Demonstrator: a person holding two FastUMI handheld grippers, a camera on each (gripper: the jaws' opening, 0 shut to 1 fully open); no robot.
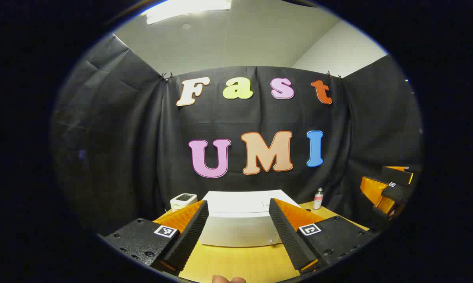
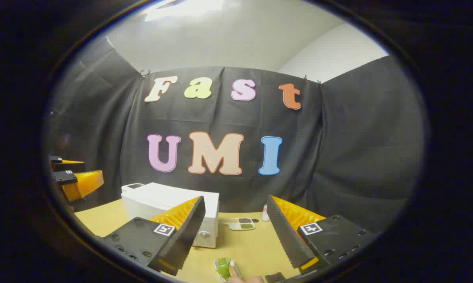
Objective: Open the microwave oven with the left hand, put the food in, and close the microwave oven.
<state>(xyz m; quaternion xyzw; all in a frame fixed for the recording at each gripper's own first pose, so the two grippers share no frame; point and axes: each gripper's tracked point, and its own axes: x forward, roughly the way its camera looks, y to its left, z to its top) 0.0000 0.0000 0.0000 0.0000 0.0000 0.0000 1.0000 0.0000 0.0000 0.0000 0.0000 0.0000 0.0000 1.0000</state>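
Observation:
A white microwave oven [image 1: 240, 222] stands shut on the yellow table [image 1: 236, 261], straight ahead of my left gripper [image 1: 238, 208], which is open and empty in the air before it. In the right gripper view the microwave oven [image 2: 169, 206] sits to the left, its front knob showing. My right gripper [image 2: 236, 206] is open and empty above the table [image 2: 244, 247]. A small white dish of green food [image 2: 223, 269] lies near the front edge, below that gripper. The other gripper [image 1: 385, 188] appears at the far right in the left gripper view, and the left one [image 2: 73, 179] at the far left in the right gripper view.
A small white device [image 1: 183, 201] stands left of the microwave. A little bottle [image 1: 318, 198] stands at the back right. A compartment dish with dark food [image 2: 241, 223] lies beside the microwave, near the bottle [image 2: 265, 213]. Fingertips [image 2: 248, 279] show at the front edge.

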